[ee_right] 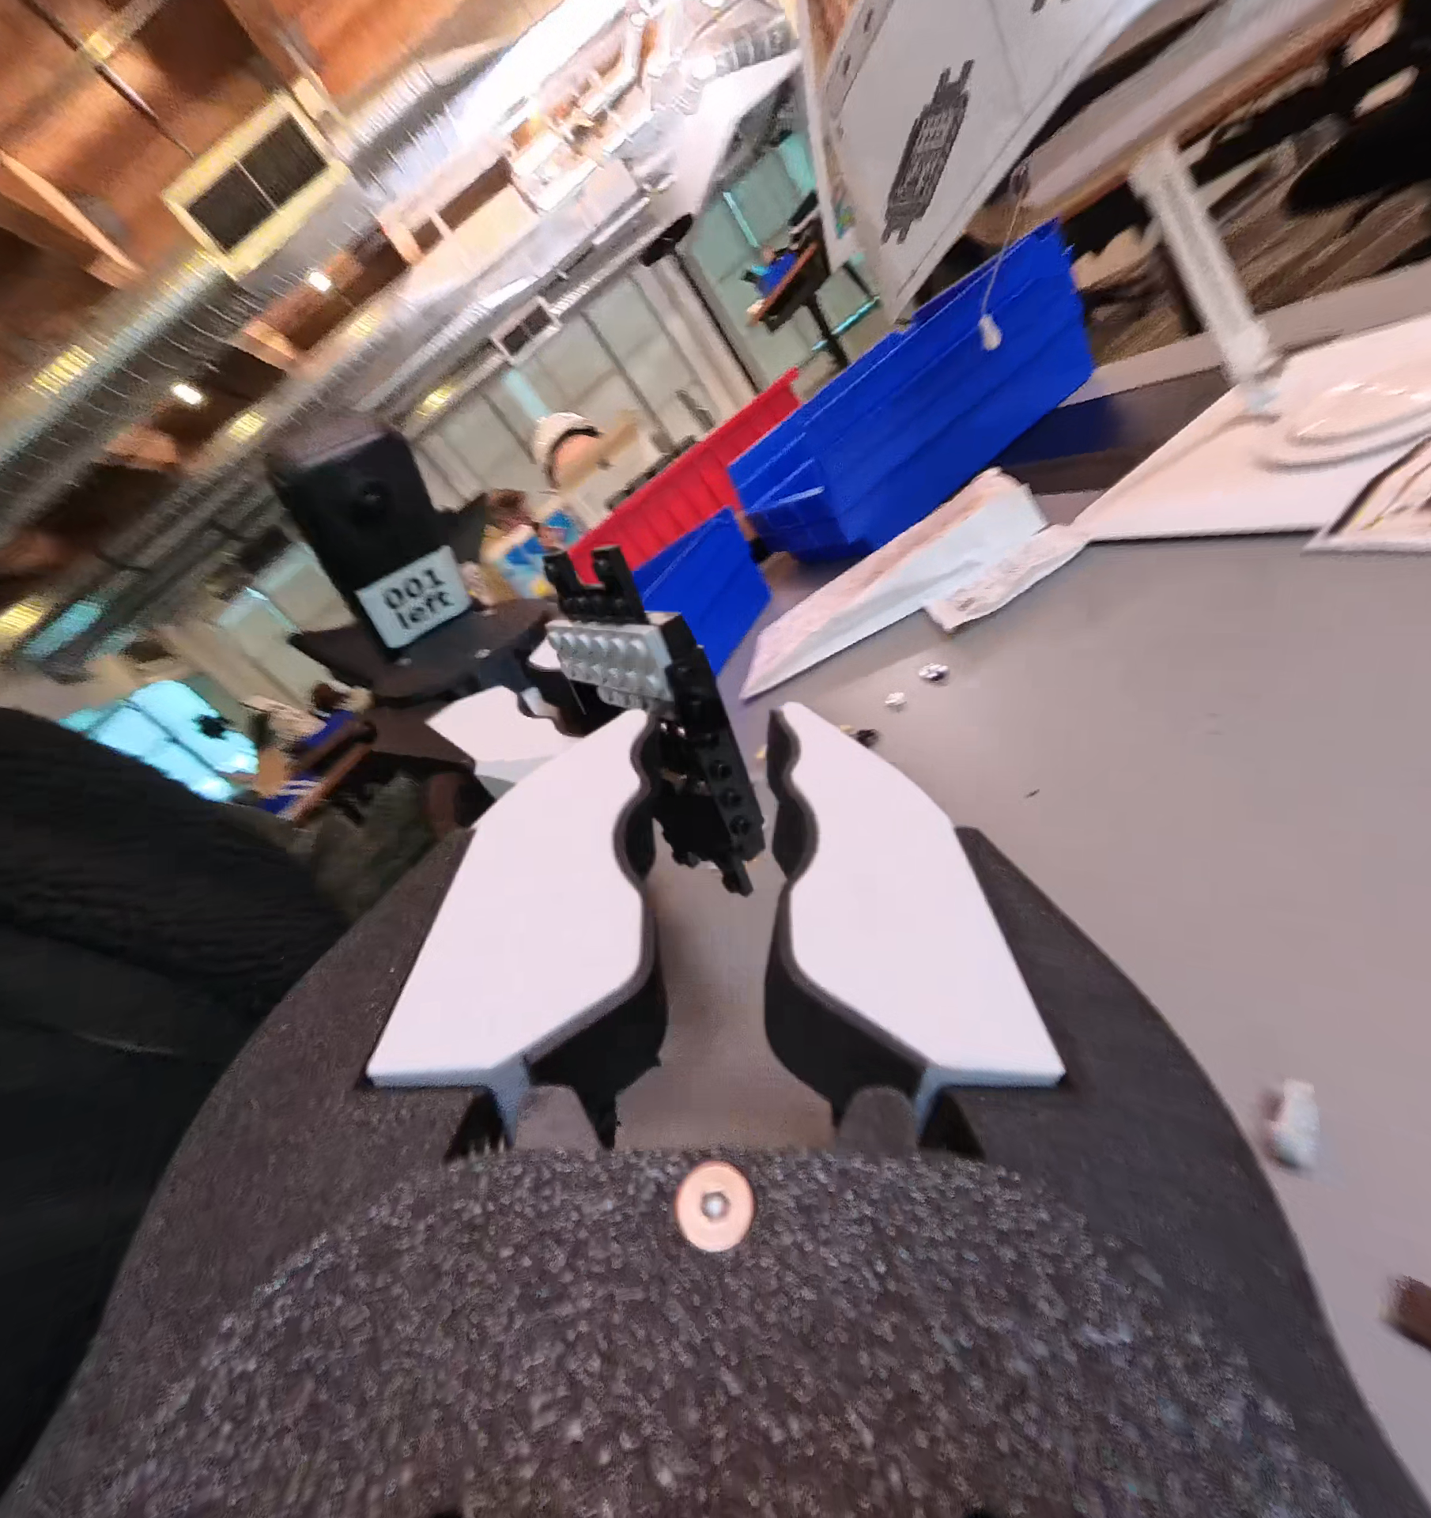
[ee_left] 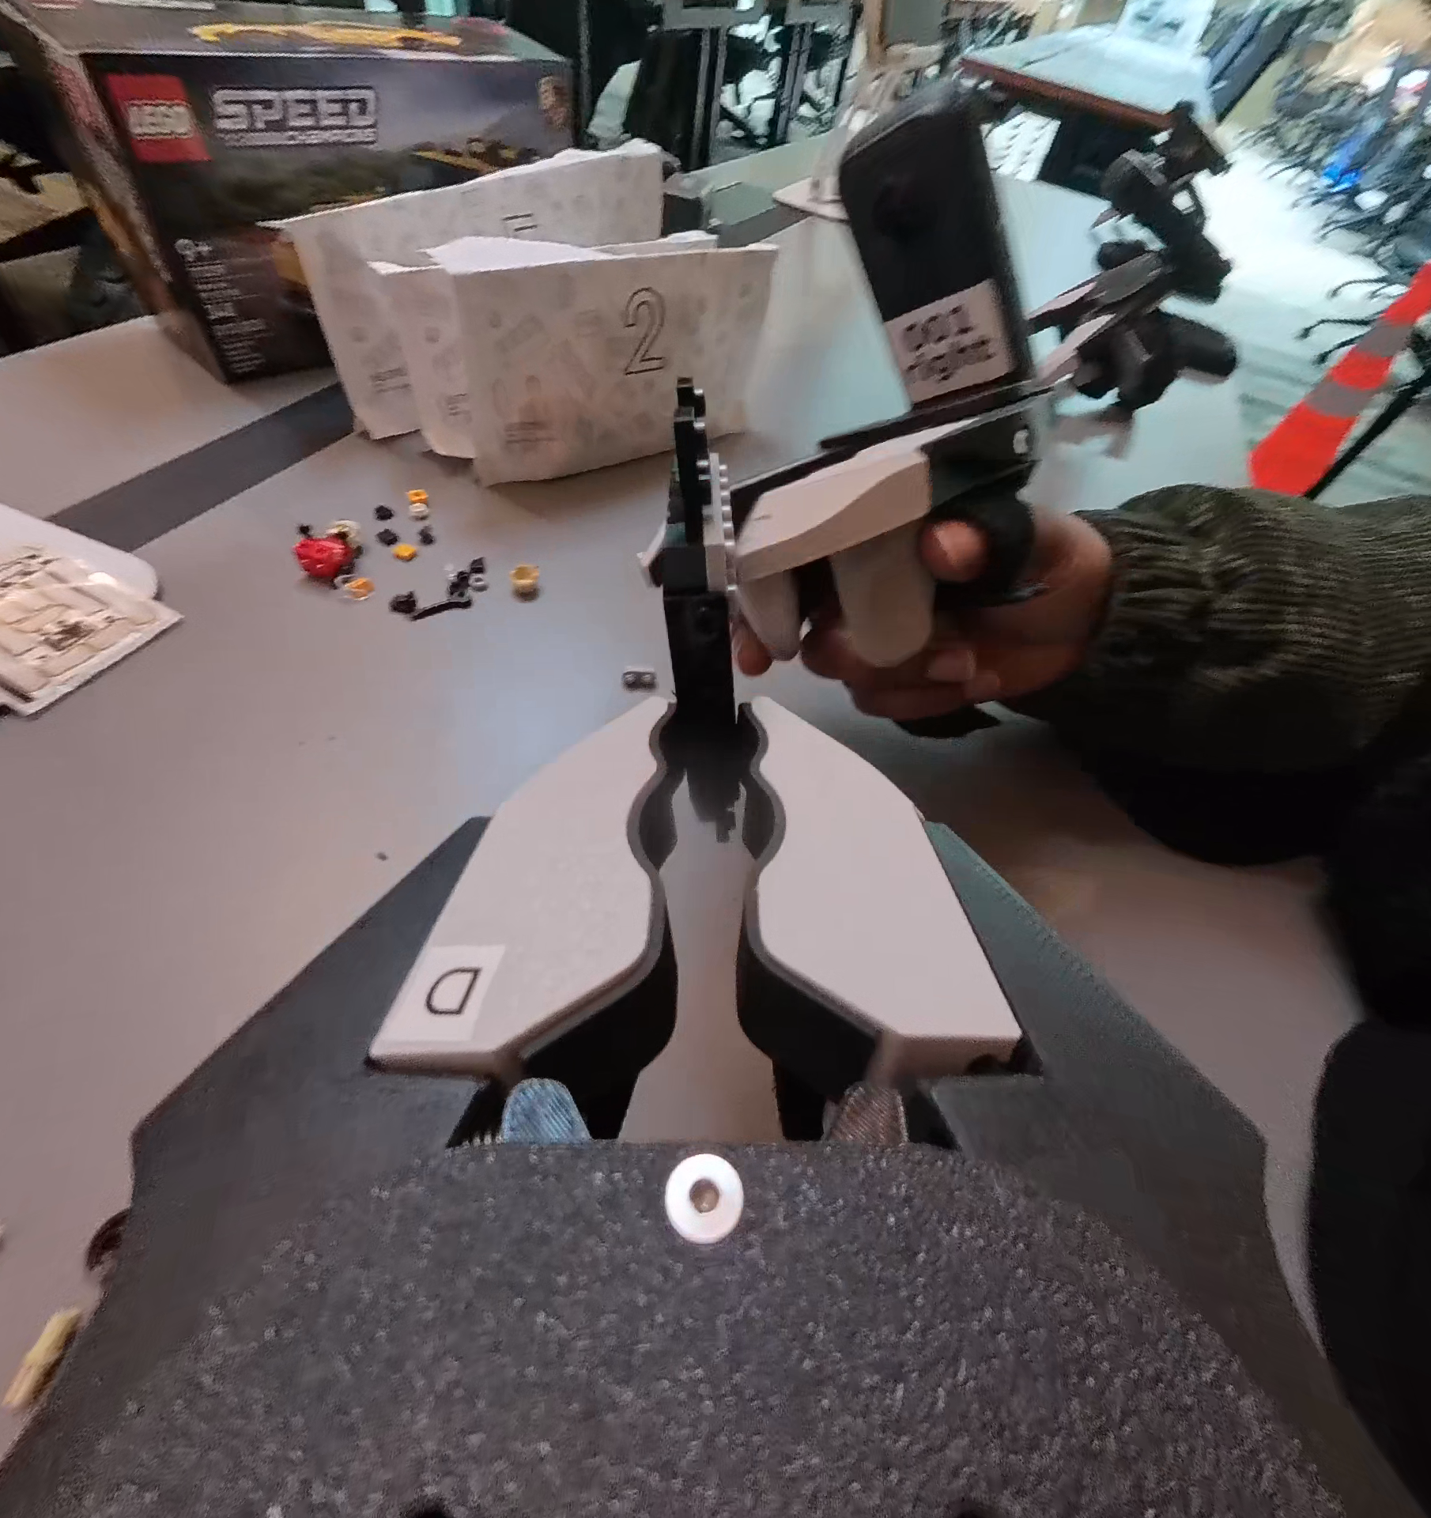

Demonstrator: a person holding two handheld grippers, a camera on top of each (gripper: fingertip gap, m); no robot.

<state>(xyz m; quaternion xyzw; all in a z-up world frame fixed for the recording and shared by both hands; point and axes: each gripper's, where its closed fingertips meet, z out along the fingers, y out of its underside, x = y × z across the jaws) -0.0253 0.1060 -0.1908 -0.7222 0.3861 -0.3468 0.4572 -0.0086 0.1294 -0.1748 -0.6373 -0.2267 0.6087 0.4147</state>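
Note:
A black brick assembly (ee_left: 700, 632) with a light grey studded plate (ee_right: 614, 661) on its upper part stands upright above the grey table (ee_left: 285, 780). My left gripper (ee_left: 706, 715) is shut on its lower end, both fingertips pressed against the black part. My right gripper (ee_right: 708, 723) reaches in from the right, and it also shows in the left wrist view (ee_left: 696, 567), around the upper part by the grey plate. In the right wrist view the assembly (ee_right: 720, 788) lies against the left finger, with a gap to the right finger (ee_right: 827, 821). The right jaws stand open.
A dark toy box (ee_left: 301, 164) and white numbered paper bags (ee_left: 581, 361) stand at the back. Several small loose pieces (ee_left: 416, 550) and a booklet (ee_left: 30, 608) lie on the left. Blue bins (ee_right: 901, 443) and a red bin (ee_right: 679, 485) sit beyond. An orange cone (ee_left: 1353, 378) stands far right. My two grippers' fingertips are within a few centimetres of each other.

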